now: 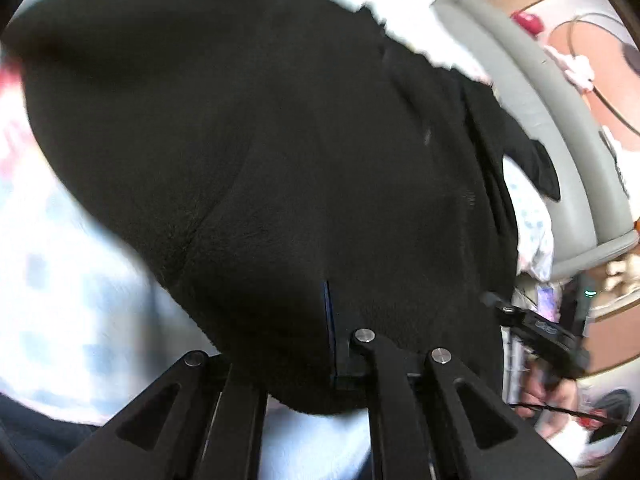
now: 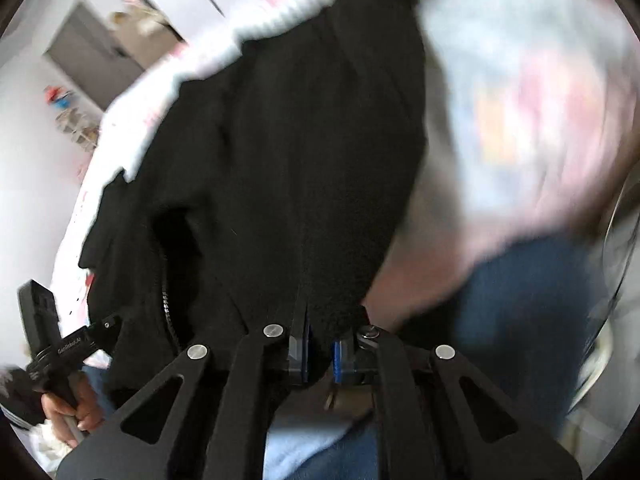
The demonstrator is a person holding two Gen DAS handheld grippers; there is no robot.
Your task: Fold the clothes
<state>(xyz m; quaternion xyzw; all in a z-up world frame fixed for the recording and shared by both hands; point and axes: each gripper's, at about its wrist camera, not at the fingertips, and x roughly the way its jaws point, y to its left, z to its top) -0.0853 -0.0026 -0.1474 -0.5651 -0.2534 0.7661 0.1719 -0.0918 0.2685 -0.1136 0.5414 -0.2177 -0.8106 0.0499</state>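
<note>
A black fleece garment (image 1: 280, 140) hangs spread between both grippers and fills most of each view. My left gripper (image 1: 316, 340) is shut on its lower edge; one blue-padded finger (image 1: 329, 320) shows and the cloth hides the other. The right gripper (image 1: 516, 316) appears at the right, held by a hand and touching the garment's far edge. In the right wrist view the black garment (image 2: 300, 160) shows a zipper (image 2: 166, 308). My right gripper (image 2: 320, 352) is shut on a fold of it, pinched between blue pads (image 2: 338, 356). The left gripper (image 2: 80, 344) is at lower left.
A bed with a white patterned sheet (image 1: 60, 260) lies under the garment, and a grey padded headboard (image 1: 532, 92) curves along the right. The person's blue jeans (image 2: 520, 320) and light printed top (image 2: 520, 100) stand close on the right. A white wall and shelves (image 2: 76, 120) are at the left.
</note>
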